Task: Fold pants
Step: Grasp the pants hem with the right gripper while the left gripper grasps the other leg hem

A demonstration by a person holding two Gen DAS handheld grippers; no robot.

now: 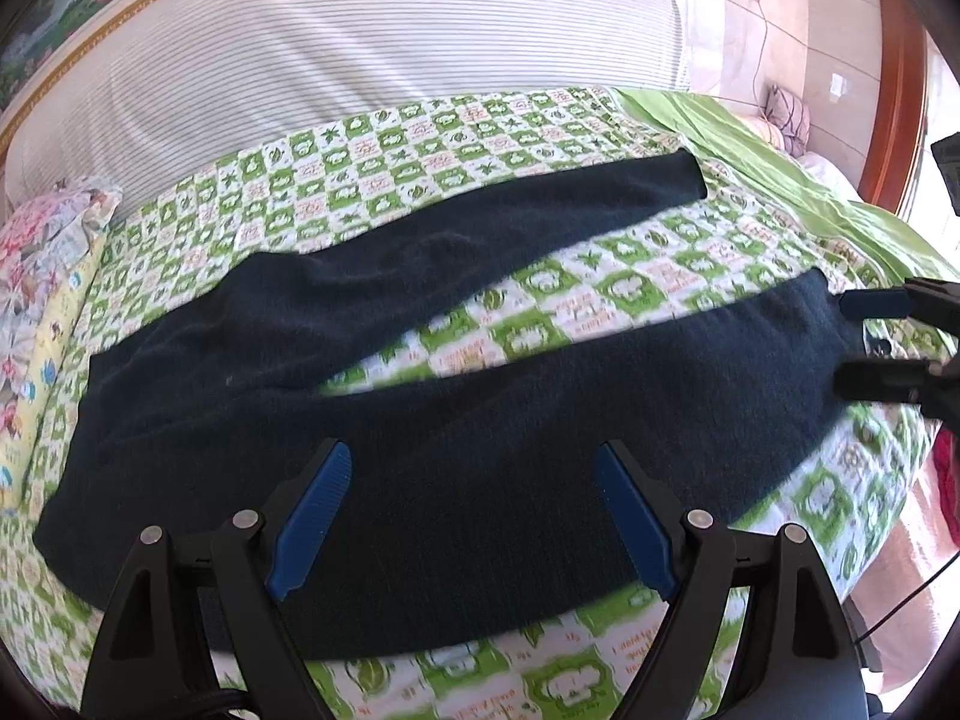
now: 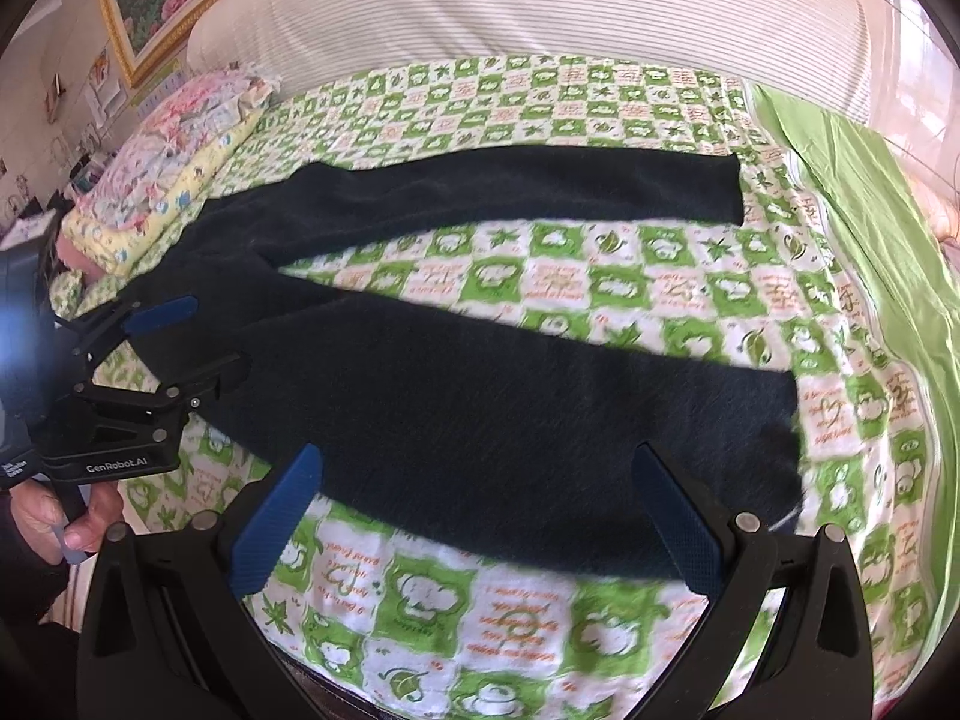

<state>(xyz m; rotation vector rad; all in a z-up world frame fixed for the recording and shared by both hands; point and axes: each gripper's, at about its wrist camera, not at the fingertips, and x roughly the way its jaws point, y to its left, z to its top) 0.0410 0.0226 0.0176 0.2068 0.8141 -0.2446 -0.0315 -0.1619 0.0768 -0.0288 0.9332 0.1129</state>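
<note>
Both tongs stand spread and pinch nothing. The left gripper [image 1: 468, 516] hovers over the near edge of the dark navy pants [image 1: 420, 396], close to the seat and waistband end; its blue pads [image 1: 312, 516] are wide apart above the cloth. The right gripper [image 2: 480, 516] hovers over the near leg [image 2: 510, 420] just short of the cuff, which lies ahead of it and to its right.

The pants lie flat on a green-and-white checked bedsheet [image 2: 540, 276], legs splayed in a V, the far leg [image 2: 510, 192] well beyond both grippers, with bare sheet between the legs.

This looks like the very start: no fold is made yet. The next move likely calls for each gripper to drop and pinch the near leg's outer edge, one by the waist and one by the cuff, then carry it across onto the far leg.
</note>
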